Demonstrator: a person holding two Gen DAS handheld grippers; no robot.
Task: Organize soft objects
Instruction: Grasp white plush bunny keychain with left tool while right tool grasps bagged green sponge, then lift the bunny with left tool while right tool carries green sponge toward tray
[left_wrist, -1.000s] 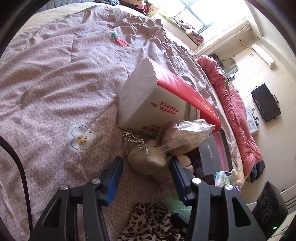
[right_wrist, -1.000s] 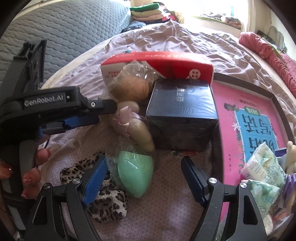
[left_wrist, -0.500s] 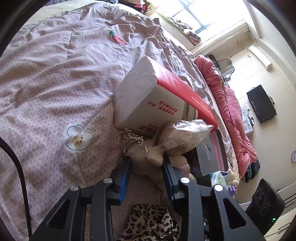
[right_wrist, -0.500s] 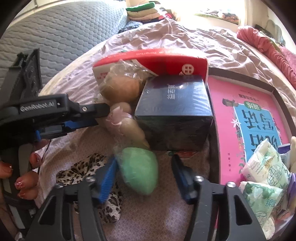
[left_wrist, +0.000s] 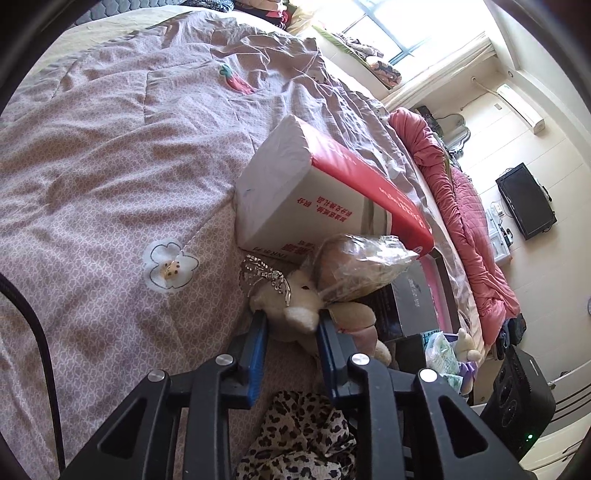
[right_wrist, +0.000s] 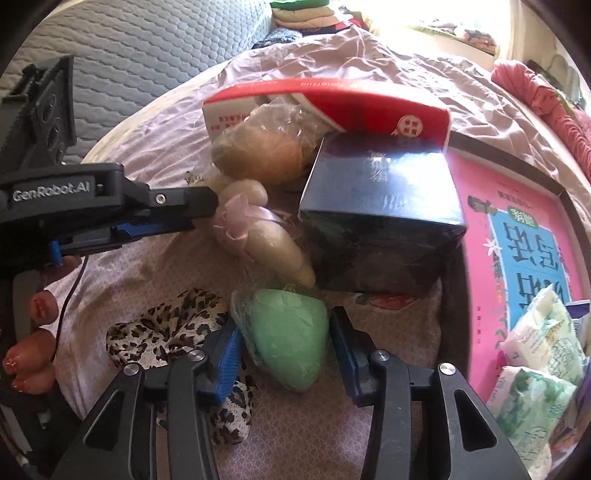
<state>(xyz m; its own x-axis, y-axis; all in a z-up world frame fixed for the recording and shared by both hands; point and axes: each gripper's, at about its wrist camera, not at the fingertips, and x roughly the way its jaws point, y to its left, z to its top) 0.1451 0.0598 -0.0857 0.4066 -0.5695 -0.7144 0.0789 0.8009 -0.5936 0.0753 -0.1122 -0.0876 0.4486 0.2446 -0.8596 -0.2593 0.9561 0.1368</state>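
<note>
Left wrist: left gripper (left_wrist: 291, 325) closing onto plush toy (left_wrist: 291, 302) beside red box (left_wrist: 314, 199); right gripper (right_wrist: 284, 339) clamps green pouch (right_wrist: 288, 339), for sorting.

Right tool (right_wrist: 284, 341) pads clamp bagged green sponge (right_wrist: 290, 341); leopard scrunchie (right_wrist: 173, 339) just left.

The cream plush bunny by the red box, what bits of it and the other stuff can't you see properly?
- Cream plush bunny, left wrist view: its body hides behind the left gripper, whose jaws are closing on its head.
- Bagged brown soft thing, left wrist view: crinkly plastic blurs what it is.
- Green egg-shaped sponge, right wrist view: its underside is hidden against the bed.
- Leopard-print cloth, right wrist view: the right gripper covers part.
</note>
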